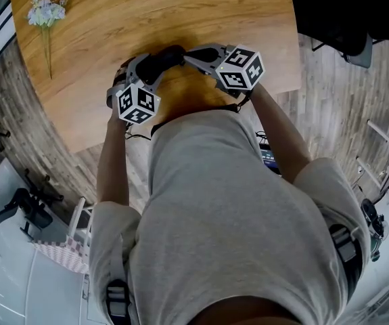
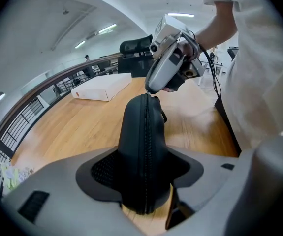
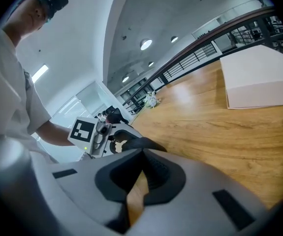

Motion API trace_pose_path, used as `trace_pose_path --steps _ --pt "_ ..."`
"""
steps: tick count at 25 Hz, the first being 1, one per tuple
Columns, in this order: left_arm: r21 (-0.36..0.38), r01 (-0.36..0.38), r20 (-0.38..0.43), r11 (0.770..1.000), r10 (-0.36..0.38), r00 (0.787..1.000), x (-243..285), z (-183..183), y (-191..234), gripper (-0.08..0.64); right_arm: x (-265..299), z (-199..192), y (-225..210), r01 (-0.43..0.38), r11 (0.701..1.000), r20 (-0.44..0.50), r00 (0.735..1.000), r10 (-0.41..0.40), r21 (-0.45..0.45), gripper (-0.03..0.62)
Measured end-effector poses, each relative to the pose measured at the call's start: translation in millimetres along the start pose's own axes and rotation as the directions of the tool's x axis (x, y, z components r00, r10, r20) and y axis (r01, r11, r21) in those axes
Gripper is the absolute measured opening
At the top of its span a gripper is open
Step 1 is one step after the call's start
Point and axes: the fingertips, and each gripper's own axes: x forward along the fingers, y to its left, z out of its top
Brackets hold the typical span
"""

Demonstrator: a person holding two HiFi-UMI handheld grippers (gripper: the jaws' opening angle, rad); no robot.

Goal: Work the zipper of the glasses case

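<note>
A black glasses case [image 2: 143, 146] stands between the jaws of my left gripper [image 2: 146, 173], its closed zipper [image 2: 146, 132] running up the middle toward the far end. The left pads press on both sides of the case. In the head view the glasses case [image 1: 162, 61] is over the near part of the wooden table [image 1: 99, 39], between the left gripper [image 1: 147, 70] and the right gripper [image 1: 189, 56]. My right gripper [image 2: 152, 93] is shut, its tips at the far end of the case by a small black tab [image 2: 162, 113]. Whether it pinches the tab is hidden. The right gripper [image 3: 142, 154] shows tips together against the case [image 3: 143, 142].
A white box [image 2: 102, 87] lies at the table's far side, also the white box [image 3: 259, 77] in the right gripper view. A small bunch of flowers [image 1: 47, 12] lies at the far left. The table's near edge [image 1: 180, 117] runs just behind both grippers. A black chair [image 2: 136, 45] stands beyond.
</note>
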Motion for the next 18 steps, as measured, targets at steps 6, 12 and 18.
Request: trace_pose_path --steps 6,12,18 --pt "0.003 -0.004 -0.012 1.000 0.004 1.000 10 3 -1 0.275 6 -4 1 0.031 0.999 -0.020 0.999 -0.031 -0.024 0.026" --pt "0.005 -0.036 0.023 0.999 0.036 0.999 3 14 4 0.275 -1 1 -7 0.062 0.997 -0.014 0.998 -0.062 -0.045 0.026" --pt "0.036 -0.083 0.074 0.996 0.080 0.994 -10 28 8 0.275 -4 3 -18 0.122 0.991 -0.023 0.992 -0.123 -0.056 0.026"
